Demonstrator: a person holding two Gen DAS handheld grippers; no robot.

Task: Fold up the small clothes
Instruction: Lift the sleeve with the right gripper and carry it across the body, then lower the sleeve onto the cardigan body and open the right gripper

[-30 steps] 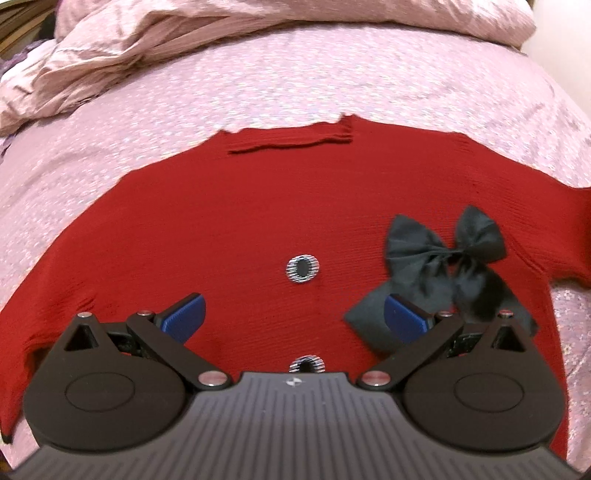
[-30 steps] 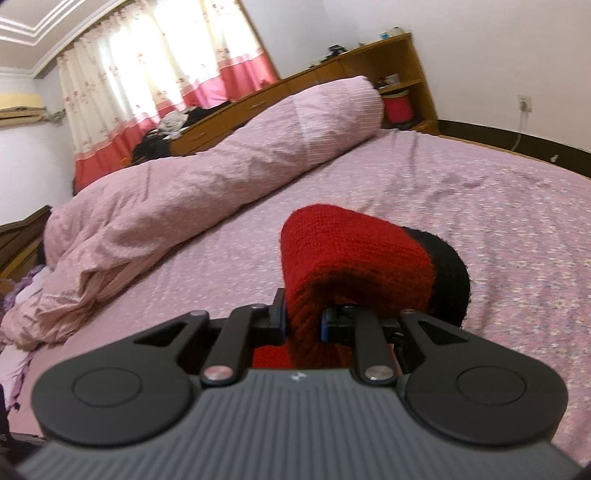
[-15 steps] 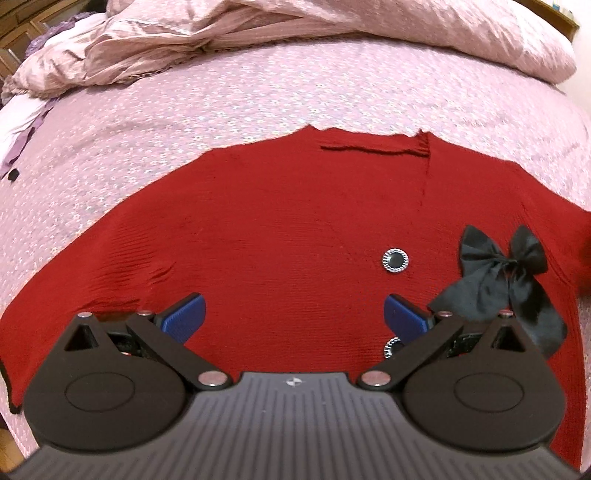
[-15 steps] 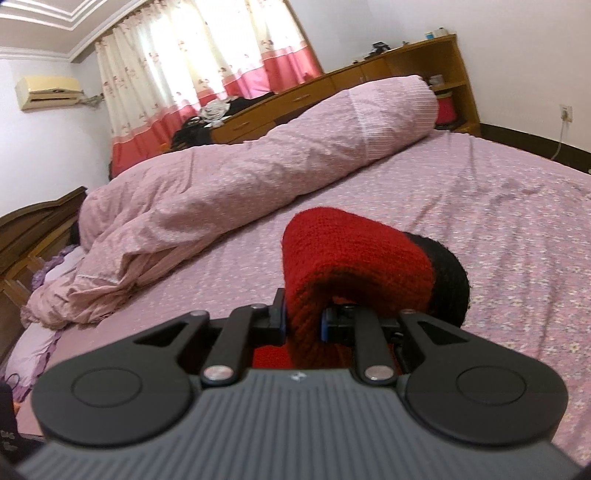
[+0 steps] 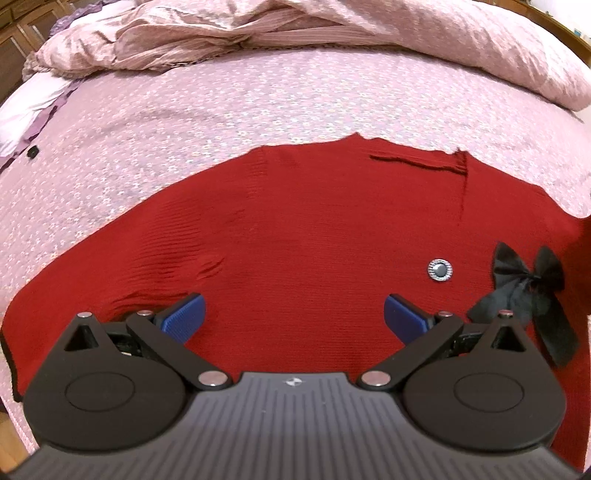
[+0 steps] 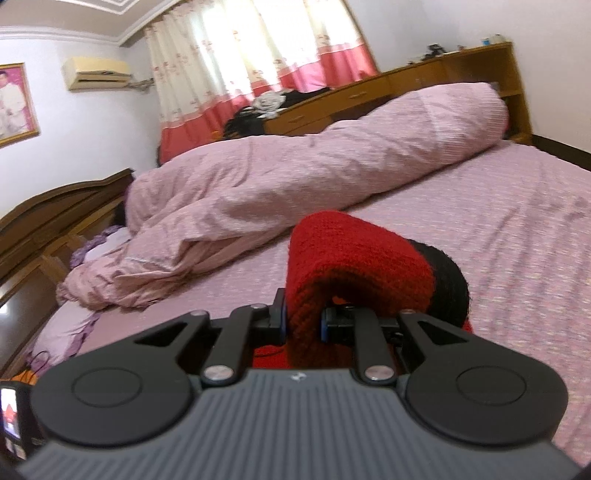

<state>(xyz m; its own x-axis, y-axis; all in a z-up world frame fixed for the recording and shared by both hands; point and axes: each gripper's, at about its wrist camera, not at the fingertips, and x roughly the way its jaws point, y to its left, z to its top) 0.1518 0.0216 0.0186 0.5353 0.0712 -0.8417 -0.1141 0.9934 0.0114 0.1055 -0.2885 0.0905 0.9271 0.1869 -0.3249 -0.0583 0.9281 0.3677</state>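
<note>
A small red knit cardigan (image 5: 295, 236) lies spread flat on the pink bed sheet (image 5: 184, 110), with a silver button (image 5: 439, 270) and a black bow (image 5: 532, 284) at its right side. My left gripper (image 5: 293, 317) hovers over its lower middle, open, nothing between the blue pads. In the right wrist view my right gripper (image 6: 303, 321) is shut on the red sleeve (image 6: 354, 258), lifted off the bed; the sleeve's black cuff (image 6: 448, 280) curls over to the right of the jaws.
A rumpled pink duvet (image 5: 295, 33) lies along the far side of the bed, seen also as a long roll (image 6: 314, 177). A wooden headboard shelf (image 6: 406, 85) and curtains (image 6: 258, 55) stand behind. A dark wooden footboard (image 6: 55, 214) is at left.
The left gripper slid left across the cardigan, so button and bow now sit at the right edge. The right gripper carried the held sleeve sideways and turned, swinging its view toward the window wall.
</note>
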